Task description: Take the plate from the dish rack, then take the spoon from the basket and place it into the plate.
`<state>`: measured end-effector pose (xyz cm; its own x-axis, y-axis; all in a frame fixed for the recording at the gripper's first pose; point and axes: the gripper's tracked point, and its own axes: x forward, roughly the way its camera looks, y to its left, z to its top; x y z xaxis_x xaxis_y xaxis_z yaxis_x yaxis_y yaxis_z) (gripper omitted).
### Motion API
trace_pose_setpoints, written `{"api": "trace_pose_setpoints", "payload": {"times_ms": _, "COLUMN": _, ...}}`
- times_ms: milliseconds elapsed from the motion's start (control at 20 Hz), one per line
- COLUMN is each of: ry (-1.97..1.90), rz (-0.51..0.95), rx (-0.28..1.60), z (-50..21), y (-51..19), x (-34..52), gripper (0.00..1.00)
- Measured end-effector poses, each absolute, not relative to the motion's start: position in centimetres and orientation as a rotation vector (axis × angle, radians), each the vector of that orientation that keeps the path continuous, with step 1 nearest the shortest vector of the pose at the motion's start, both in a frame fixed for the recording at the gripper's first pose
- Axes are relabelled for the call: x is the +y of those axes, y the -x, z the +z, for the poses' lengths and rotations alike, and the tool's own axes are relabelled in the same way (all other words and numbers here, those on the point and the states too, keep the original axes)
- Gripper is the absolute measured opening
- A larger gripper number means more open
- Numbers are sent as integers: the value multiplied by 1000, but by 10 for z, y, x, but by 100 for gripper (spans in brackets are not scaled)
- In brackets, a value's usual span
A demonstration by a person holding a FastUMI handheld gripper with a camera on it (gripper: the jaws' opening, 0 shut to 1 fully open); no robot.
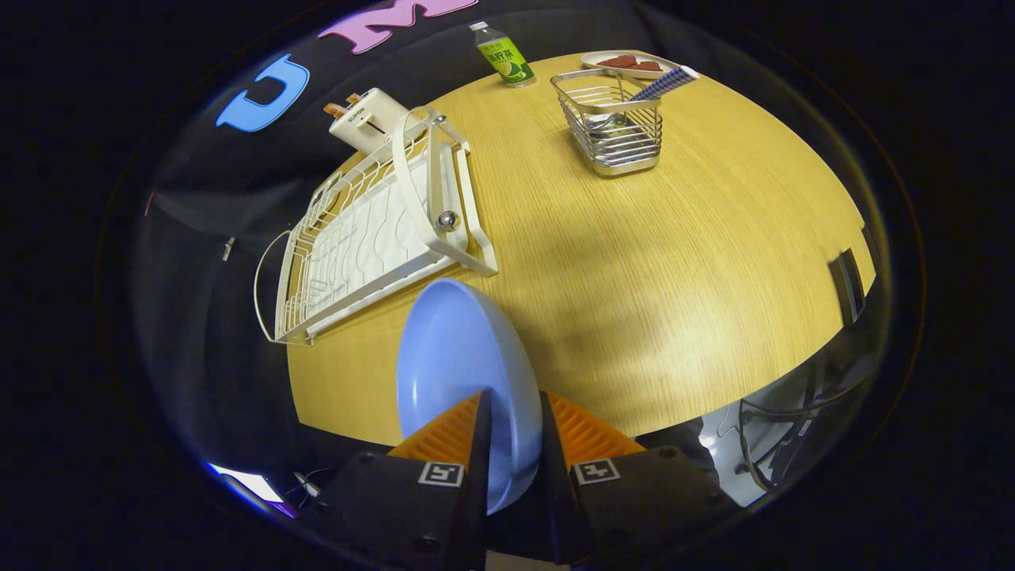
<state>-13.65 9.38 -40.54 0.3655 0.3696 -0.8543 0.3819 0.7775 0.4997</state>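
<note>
Plate (460, 357): pale blue, held on edge between the fingers of the hand-held gripper (514, 432), out of the dish rack and above the bare desk (674, 254).
Grip: both orange fingers press on the plate's lower rim, one on each face; the plate rises straight ahead of them, tilted, its hollow side turned toward the dish rack.
Dish rack (373, 230): white, just beyond the plate's top edge and a little to its side; no dishes seen in it.
Basket (614, 123): wire, well beyond the plate, across the desk on the side away from the dish rack.
Spoon (662, 83): in the basket, its checked handle sticking up over the far rim, bowl end down.
Judgement: plate step looks done bar setting it flat; open desk between plate and basket seems the likely spot.
</note>
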Motion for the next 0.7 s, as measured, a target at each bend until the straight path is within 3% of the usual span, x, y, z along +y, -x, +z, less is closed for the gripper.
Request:
{"api": "trace_pose_setpoints", "payload": {"times_ms": 200, "ry": -711, "rz": -1, "rx": 1213, "z": -402, "y": 134, "x": 88, "gripper": 49}}
{"api": "trace_pose_setpoints", "payload": {"times_ms": 400, "ry": -681, "rz": 47, "rx": 1164, "z": -385, "y": 128, "x": 79, "gripper": 53}}
{"api": "trace_pose_setpoints", "payload": {"times_ms": 550, "ry": -660, "rz": 182, "rx": 1009, "z": -339, "y": 106, "x": 83, "gripper": 53}}
{"api": "trace_pose_setpoints", "payload": {"times_ms": 650, "ry": -636, "rz": 277, "rx": 886, "z": -298, "y": 89, "x": 80, "gripper": 62}}
{"api": "trace_pose_setpoints", "payload": {"times_ms": 700, "ry": -617, "rz": 297, "rx": 824, "z": -281, "y": 76, "x": 72, "gripper": 78}}
